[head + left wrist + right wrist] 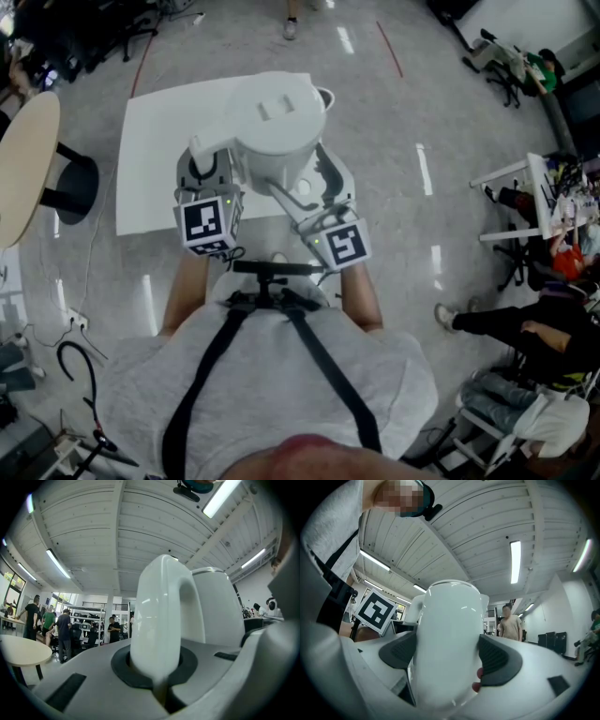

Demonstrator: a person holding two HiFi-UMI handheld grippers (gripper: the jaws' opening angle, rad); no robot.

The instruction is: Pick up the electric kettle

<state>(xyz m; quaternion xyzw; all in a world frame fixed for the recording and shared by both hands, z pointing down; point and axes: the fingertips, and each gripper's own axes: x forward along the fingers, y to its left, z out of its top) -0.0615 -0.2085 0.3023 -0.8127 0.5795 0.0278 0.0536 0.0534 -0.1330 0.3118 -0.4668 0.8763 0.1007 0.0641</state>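
Holding glossy white plastic electric kettle (pixel 277 122) up near chest w/ both grippers, over near half of flat white square counter (pixel 155 159). Looks clear of counter top, but can't confirm, kettle's underside out of sight. Clamping curved white handle (pixel 159 616) w/ left gripper (pixel 208 169), clenched right around it, handle seated in dark round recess btwn jaws. Squeezing rounded kettle body from opp. side w/ right gripper (pixel 323 183), dark ribbed pads (pixel 501 660) pressed flush on both flanks, so grasping kettle too. Pointing both grippers roughly level, tipped a touch upward, twd ribbed white ceiling w/ strip lights (pixel 515 562). Showing black-and-white marker cubes (pixel 208 225) just below kettle in head view, close to chest. Wearing grey shirt (pixel 262 375) w/ black harness straps. Standing on glossy grey floor (pixel 412 216), w/ round beige tabletop (pixel 23 159) off to left, well apart from counter. Catching several people standing in bkgd of left gripper view, one more in right gripper view.
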